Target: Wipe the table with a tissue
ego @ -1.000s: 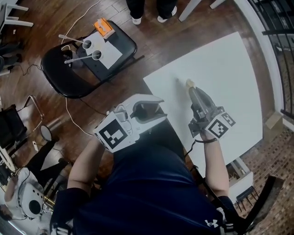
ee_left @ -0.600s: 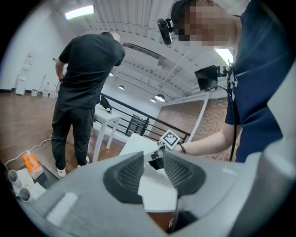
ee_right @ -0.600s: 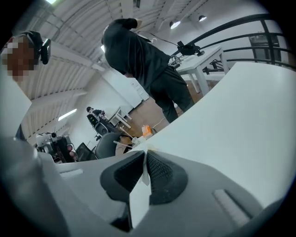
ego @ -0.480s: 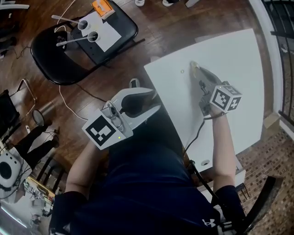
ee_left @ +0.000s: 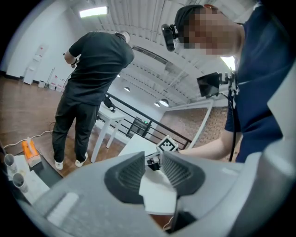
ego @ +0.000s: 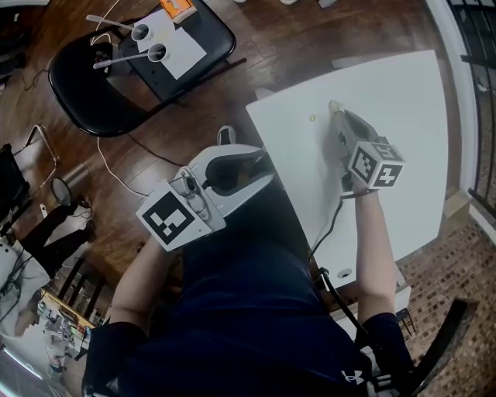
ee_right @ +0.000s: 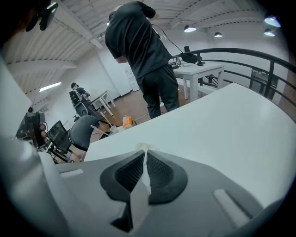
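Note:
The white table (ego: 403,85) fills the right of the head view. My right gripper (ego: 337,111) is angled down onto it near its far left part, shut on a white tissue (ego: 333,105) whose tip touches the tabletop. In the right gripper view the tissue (ee_right: 138,199) is pinched between the pads, its end poking out over the table (ee_right: 222,125). A small speck (ego: 312,119) lies just left of the tissue. My left gripper (ego: 267,167) hangs off the table's left edge, its jaws closing with nothing between them. The left gripper view looks past the jaws (ee_left: 153,157) at the table corner (ee_left: 159,196).
A black folding chair (ego: 93,93) stands at the upper left with two paper cups (ego: 149,43), a sheet of paper and an orange box (ego: 172,8). A cable (ego: 116,182) runs over the wooden floor. A person in black (ee_left: 88,88) stands beyond the table. A railing (ego: 473,93) borders the right.
My right gripper has come down onto the table with the tissue and shifted toward the far edge. My left gripper rolled and lowered slightly, and its jaws narrowed.

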